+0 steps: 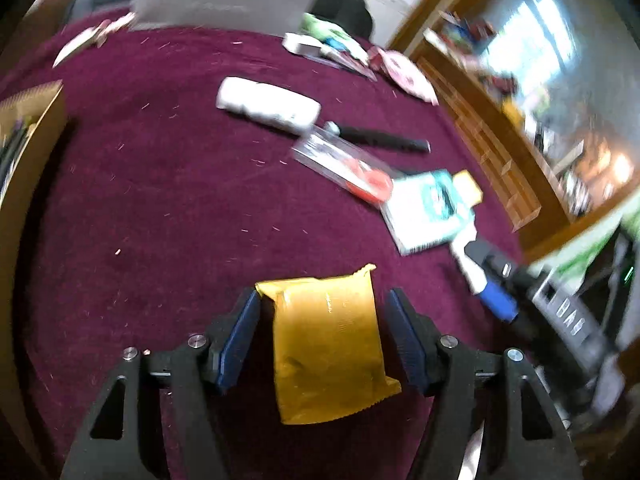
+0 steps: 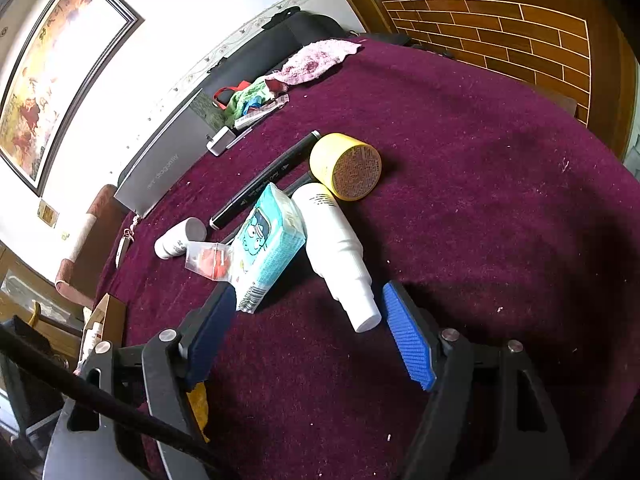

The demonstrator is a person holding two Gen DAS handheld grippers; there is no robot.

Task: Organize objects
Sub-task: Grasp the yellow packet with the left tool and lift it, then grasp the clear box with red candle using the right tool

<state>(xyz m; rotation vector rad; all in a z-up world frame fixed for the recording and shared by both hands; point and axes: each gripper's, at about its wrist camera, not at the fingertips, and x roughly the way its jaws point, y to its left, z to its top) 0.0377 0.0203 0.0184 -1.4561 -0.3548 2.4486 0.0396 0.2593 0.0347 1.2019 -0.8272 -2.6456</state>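
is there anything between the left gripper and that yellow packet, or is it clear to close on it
Nothing visible stands in the way. The yellow packet already lies between the open left gripper fingers on the maroon cloth, a gap showing at the right pad. The tissue pack lies well beyond.

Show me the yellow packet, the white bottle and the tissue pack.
Yellow packet (image 1: pixel 328 340), left wrist view, middle of its face.
White bottle (image 2: pixel 336 240), right wrist view, on its body.
Tissue pack (image 2: pixel 266 248), right wrist view, on its printed top.
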